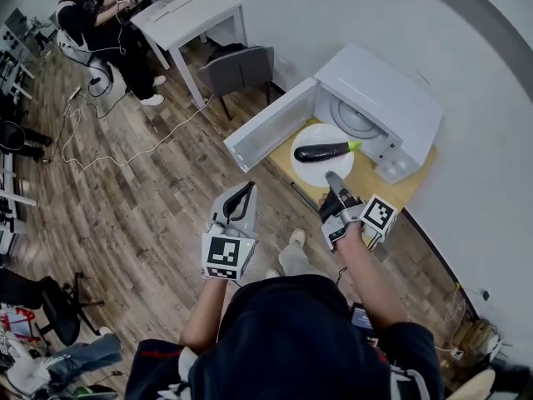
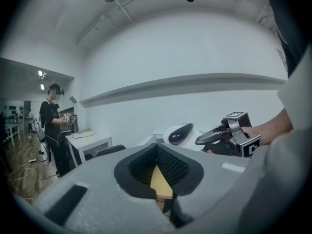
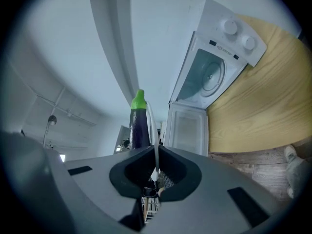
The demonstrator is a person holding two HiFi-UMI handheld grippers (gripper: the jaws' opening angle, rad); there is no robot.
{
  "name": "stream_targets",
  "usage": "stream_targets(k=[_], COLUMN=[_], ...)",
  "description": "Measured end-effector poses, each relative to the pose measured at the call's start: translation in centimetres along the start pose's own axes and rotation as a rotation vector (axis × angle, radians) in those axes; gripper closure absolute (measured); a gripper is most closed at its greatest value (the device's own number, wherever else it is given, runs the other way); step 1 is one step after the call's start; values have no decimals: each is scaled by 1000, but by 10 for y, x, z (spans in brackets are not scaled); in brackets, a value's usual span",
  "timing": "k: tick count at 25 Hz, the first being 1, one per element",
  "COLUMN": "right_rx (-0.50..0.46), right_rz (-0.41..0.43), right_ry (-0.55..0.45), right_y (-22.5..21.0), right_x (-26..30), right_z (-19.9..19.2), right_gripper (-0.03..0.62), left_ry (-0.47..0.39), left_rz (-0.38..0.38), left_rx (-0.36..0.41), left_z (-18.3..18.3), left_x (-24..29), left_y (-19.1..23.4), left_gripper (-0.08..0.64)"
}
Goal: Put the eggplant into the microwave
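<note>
Head view first: my right gripper (image 1: 335, 180) is clamped on the near rim of a white plate (image 1: 310, 170), and the eggplant (image 1: 323, 151) lies on that plate with its green stem end pointing right. The plate sits just in front of the open mouth of the white microwave (image 1: 391, 98), over the wooden table (image 1: 371, 182), so the eggplant isn't inside yet. The microwave door (image 1: 271, 127) is swung wide to the left. My left gripper (image 1: 241, 197) hangs out over the wood floor (image 1: 150, 198), off to the left of the door, with nothing in it. Someone's standing by a white desk (image 1: 187, 15) in the far corner. Left gripper view: jaws look closed tip to tip with nothing pinched between them. The dark purple eggplant and the right gripper are off to the right ahead. Right gripper view: jaws squeezed onto the thin plate edge. The eggplant is right beside that edge, and the open microwave is beyond it.
</note>
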State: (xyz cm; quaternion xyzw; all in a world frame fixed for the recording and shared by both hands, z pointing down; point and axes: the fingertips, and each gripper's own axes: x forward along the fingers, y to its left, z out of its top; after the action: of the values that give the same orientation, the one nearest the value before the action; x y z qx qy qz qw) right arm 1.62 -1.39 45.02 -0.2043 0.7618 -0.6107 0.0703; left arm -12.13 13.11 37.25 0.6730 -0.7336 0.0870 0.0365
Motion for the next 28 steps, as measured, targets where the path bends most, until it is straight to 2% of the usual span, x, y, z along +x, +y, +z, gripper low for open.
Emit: stream_targets(k=[12,22,28], right_rx=[1,38,56], right_rz=[1,-30,-66], right_ry=[25,35,7], right_y=[-10,-37,-51], right_x=[66,83,79], right_z=[69,84,85], right_gripper=[568,568,567], left_ry=[5,39,46], left_rz=[-11,-28,-90], left_rx=[1,5,16], left_z=[15,4,4], left_x=[101,138,156], left_y=[12,12,6], left_gripper=[546,546,546])
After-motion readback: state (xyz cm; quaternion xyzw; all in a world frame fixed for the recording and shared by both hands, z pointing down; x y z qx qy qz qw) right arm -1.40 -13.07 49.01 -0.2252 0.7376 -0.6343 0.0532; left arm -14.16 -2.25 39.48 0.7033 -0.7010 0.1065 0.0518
